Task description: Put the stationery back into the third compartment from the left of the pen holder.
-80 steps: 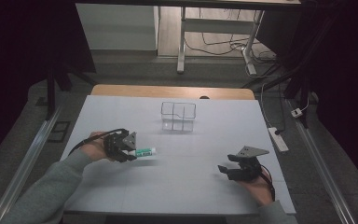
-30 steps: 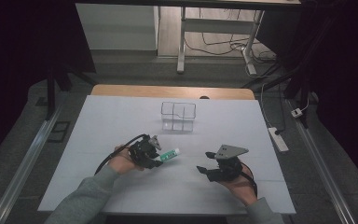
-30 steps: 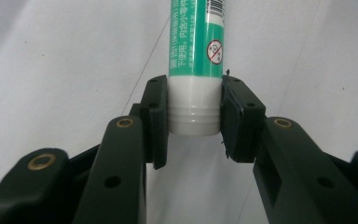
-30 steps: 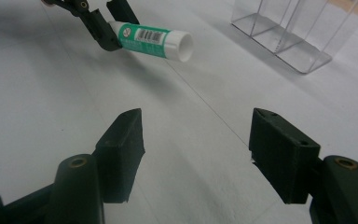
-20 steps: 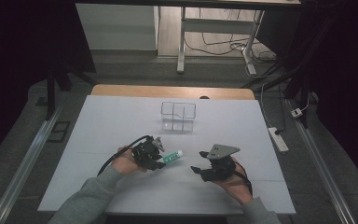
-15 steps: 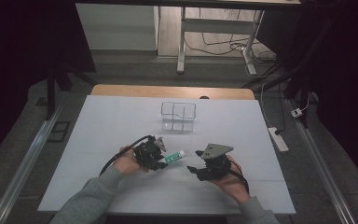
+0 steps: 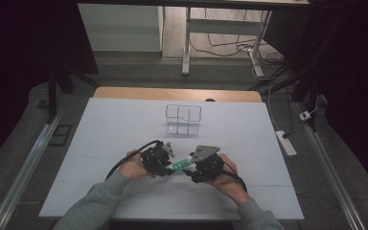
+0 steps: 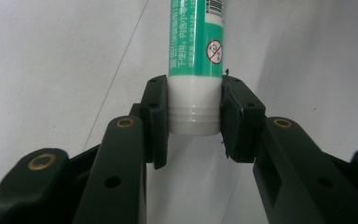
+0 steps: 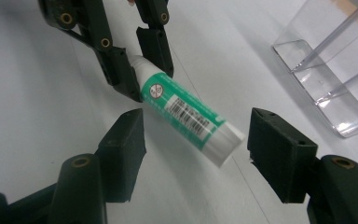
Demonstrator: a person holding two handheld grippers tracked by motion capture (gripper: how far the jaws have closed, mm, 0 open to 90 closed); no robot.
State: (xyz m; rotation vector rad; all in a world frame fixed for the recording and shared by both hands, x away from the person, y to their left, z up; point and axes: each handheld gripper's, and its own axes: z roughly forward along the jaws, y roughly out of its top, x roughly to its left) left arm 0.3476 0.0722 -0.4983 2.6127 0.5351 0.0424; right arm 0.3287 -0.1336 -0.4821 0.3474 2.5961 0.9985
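Left hand-held gripper point(image 7: 165, 162) pinches the glue stick point(image 7: 181, 164) by its white end, low centre of the high view, above the bench point(image 7: 100, 129). Right hand-held gripper point(image 9: 193, 149) stands spread around the stick's free end, pads clear.

Green glue stick point(image 9: 186, 119) with white ends, black barcode on a white patch and a small red-ringed sign, black left gripper point(image 9: 133, 60), black right gripper point(image 9: 200, 154) with brass pins, white table point(image 7: 115, 129), clear box point(image 7: 183, 119), grey sleeves point(image 7: 98, 206)

clear organizer point(image 7: 183, 119): table center, far | power strip point(image 7: 286, 142): floor, right
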